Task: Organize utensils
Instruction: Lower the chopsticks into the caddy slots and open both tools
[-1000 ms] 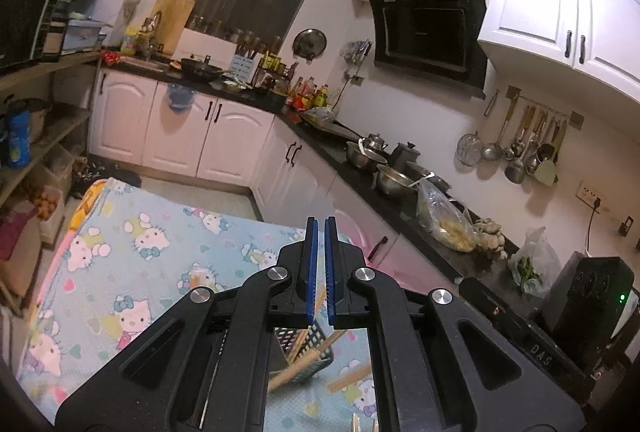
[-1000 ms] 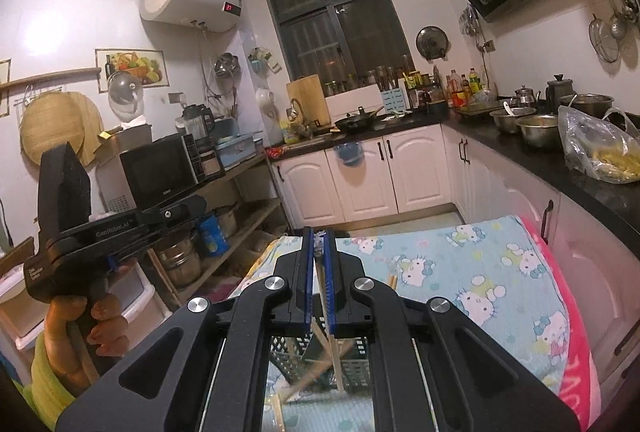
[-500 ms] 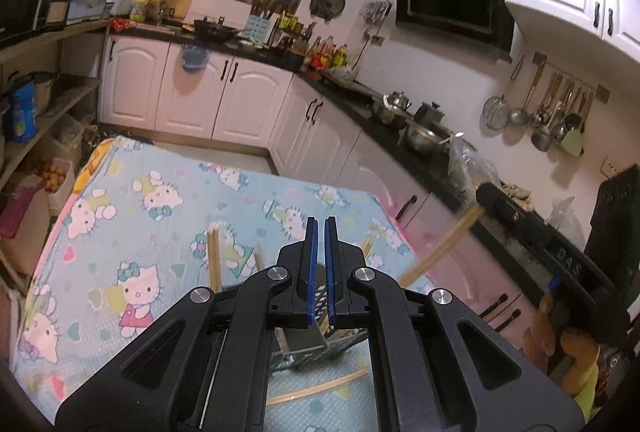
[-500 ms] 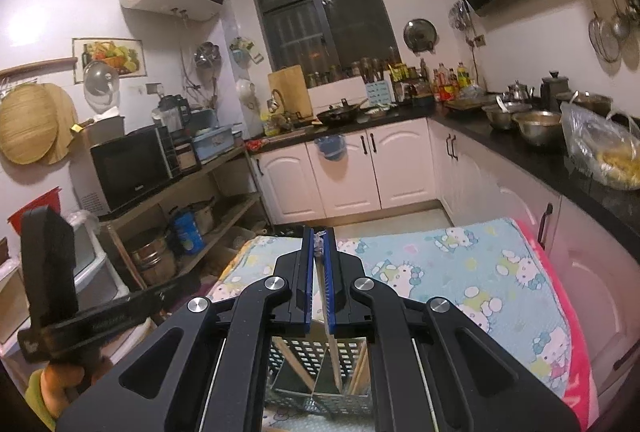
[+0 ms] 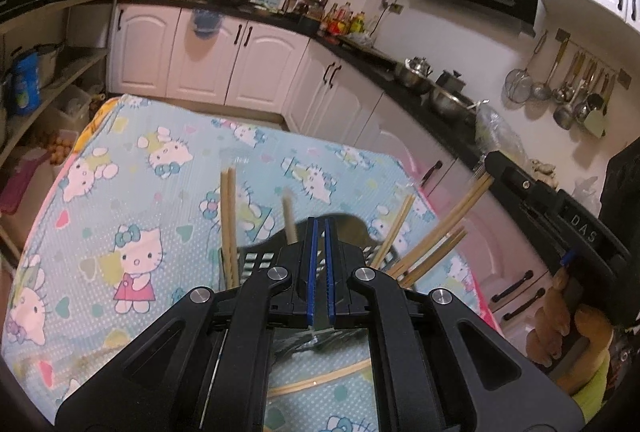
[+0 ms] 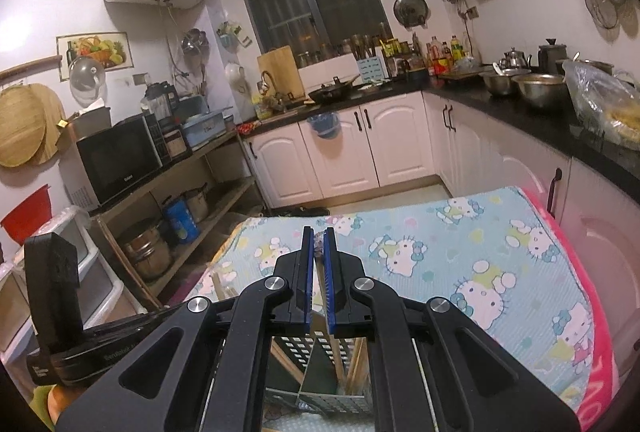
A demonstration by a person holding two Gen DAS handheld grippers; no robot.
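left wrist view: left gripper [image 5: 319,264] is hovering over the black holder [image 5: 256,260], fingers nearly together, gripping nothing; chopsticks [image 5: 229,216] are leaning upright inside so they stay sorted; one loose chopstick [image 5: 320,378] is lying on the bench [image 5: 120,191].
right wrist view: right gripper [image 6: 317,276] is hanging above the holder, fingers narrow; cannot tell whether they are pinching a stick.

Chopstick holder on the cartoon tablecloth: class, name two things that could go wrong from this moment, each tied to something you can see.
1. The chopsticks lean far out of the holder toward the right tongs; a nudge could flip them out or tip the holder.
2. One chopstick lies loose on the tablecloth under the left tongs, whose narrow jaw gap may need widening to pick it up.
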